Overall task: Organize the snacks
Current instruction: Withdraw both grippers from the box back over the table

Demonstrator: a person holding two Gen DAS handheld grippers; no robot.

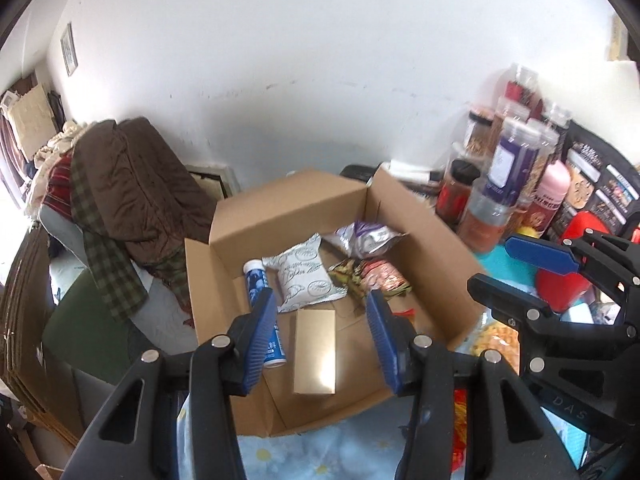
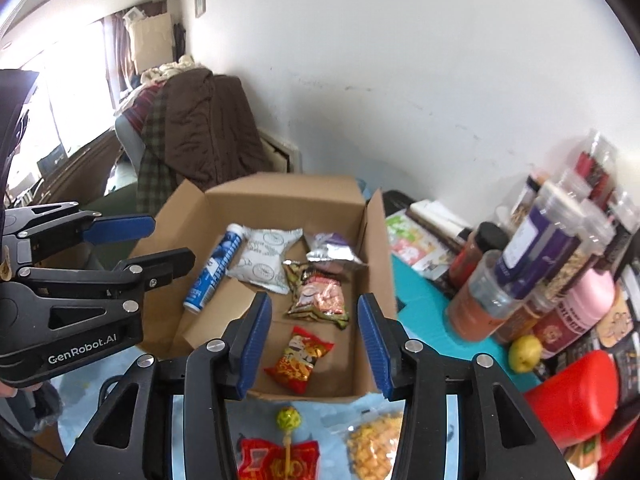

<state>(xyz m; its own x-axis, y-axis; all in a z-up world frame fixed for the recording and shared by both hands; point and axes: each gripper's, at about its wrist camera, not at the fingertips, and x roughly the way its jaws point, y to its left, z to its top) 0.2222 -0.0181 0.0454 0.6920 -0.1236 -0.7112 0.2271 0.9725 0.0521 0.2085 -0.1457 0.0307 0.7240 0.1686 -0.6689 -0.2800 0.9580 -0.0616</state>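
Observation:
An open cardboard box (image 1: 280, 208) (image 2: 280, 196) holds a blue tube (image 1: 258, 284) (image 2: 216, 268), a white packet (image 1: 306, 276) (image 2: 268, 256), a silver-purple bag (image 1: 364, 236) (image 2: 332, 250), a pink snack bag (image 1: 380, 276) (image 2: 320, 292), a gold box (image 1: 315, 352) and a small red packet (image 2: 298, 360). My left gripper (image 1: 322, 340) is open and empty above the gold box. My right gripper (image 2: 314, 344) is open and empty over the red packet. On the blue cloth in front lie a lollipop (image 2: 289, 420), a red packet (image 2: 276, 460) and a bag of yellow snacks (image 2: 374, 444).
Jars and bottles (image 2: 532, 264) crowd the right side, with a red container (image 2: 576, 396) and a yellow fruit (image 2: 525, 353). A chair draped with brown clothing (image 1: 132, 200) stands left of the box. A white wall is behind.

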